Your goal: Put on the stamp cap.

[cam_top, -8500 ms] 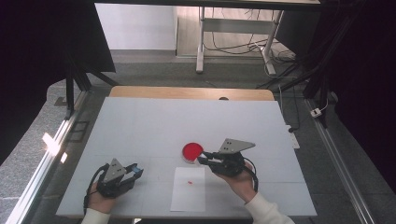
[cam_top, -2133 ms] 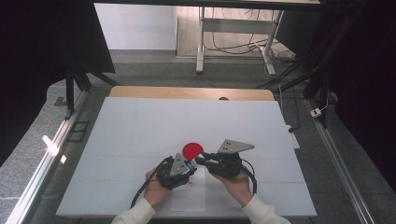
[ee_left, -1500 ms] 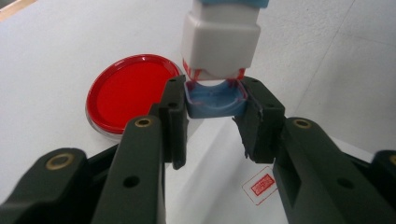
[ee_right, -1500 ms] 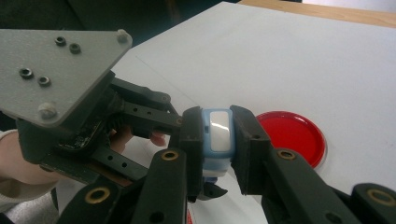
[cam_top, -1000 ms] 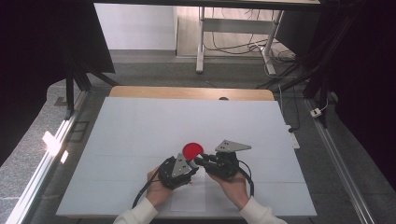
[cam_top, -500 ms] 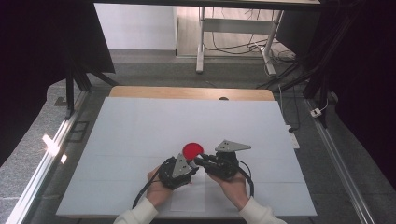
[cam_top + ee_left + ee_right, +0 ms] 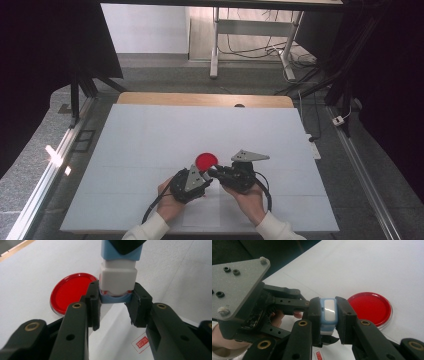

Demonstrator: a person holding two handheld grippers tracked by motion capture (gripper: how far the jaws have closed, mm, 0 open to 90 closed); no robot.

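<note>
Since a few seconds back my left gripper (image 7: 202, 176) has come in from the near-left of the table and now meets my right gripper (image 7: 214, 173) over the near middle, just on the near side of the red ink pad (image 7: 206, 161). The last second shows no further travel, so I read this as the handover or pull-apart point: both tools are clamped on one small stamp (image 7: 118, 277), each on its own end.

In the left gripper view, my left jaws are drawn in tight on the stamp's lower pale-blue band, with the white block rising above them and the blue top going into the other tool. In the right gripper view, my right jaws are pinched on the blue-and-white upper part of the stamp (image 7: 329, 312), with the left tool's jaws meeting it from the left. My guess is that I'm about to separate a cap from the body, or shift the grip, before inking.

The stamp hangs off the table, above the far edge of the white sheet of paper (image 7: 202, 212), which already carries a small red imprint (image 7: 141, 342). The ink pad lies open, flat on the white table (image 7: 150, 135), just beyond the jaws.

Both hands sit low, wrists near the table's near edge, grippers pointing toward each other roughly level.
</note>
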